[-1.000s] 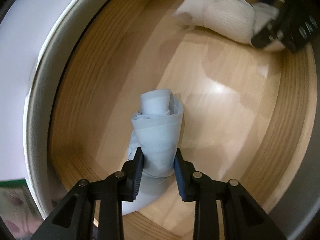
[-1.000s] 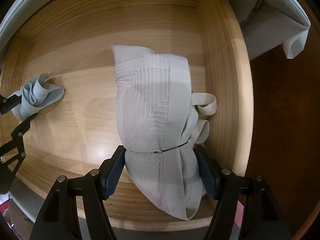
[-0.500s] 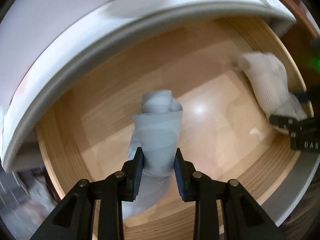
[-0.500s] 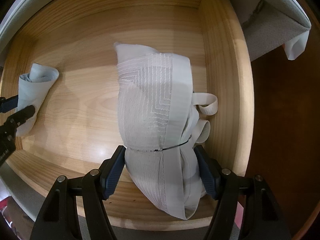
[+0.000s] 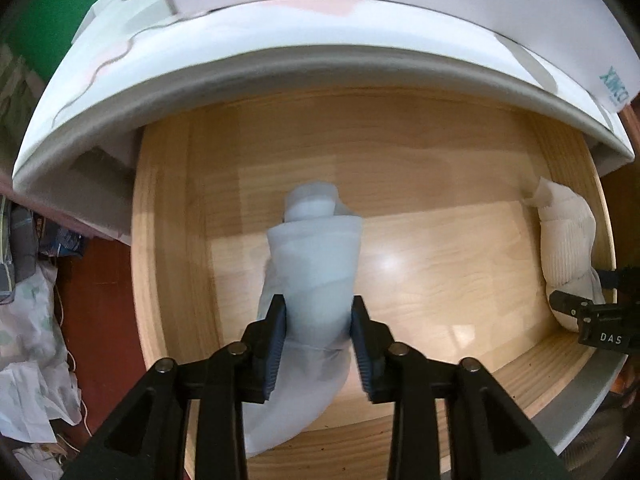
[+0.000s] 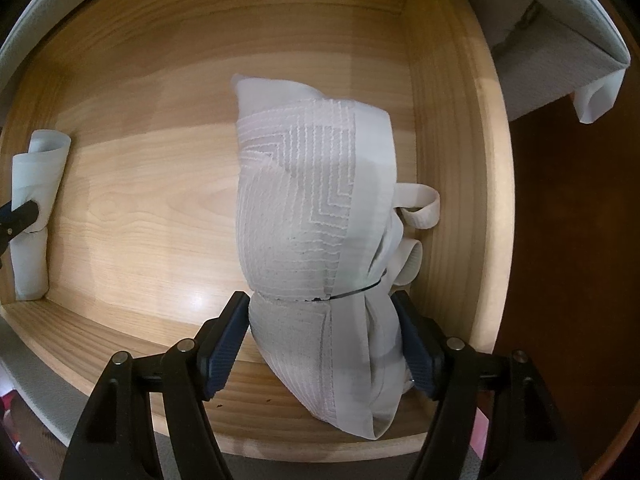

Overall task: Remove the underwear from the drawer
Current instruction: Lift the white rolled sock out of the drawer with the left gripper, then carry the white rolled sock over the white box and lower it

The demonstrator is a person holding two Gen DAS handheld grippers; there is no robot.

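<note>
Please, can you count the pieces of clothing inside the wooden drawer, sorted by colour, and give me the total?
Pale blue rolled underwear: 1, between the pads of the left gripper, whose jaws are opening.
White ribbed underwear: 1, between the pads of the right gripper.
Total in the drawer: 2 pieces.

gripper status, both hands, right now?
Left gripper: jaws opening, rolled pale blue underwear still between the pads.
Right gripper: closed on the bundled white underwear in the drawer.
</note>
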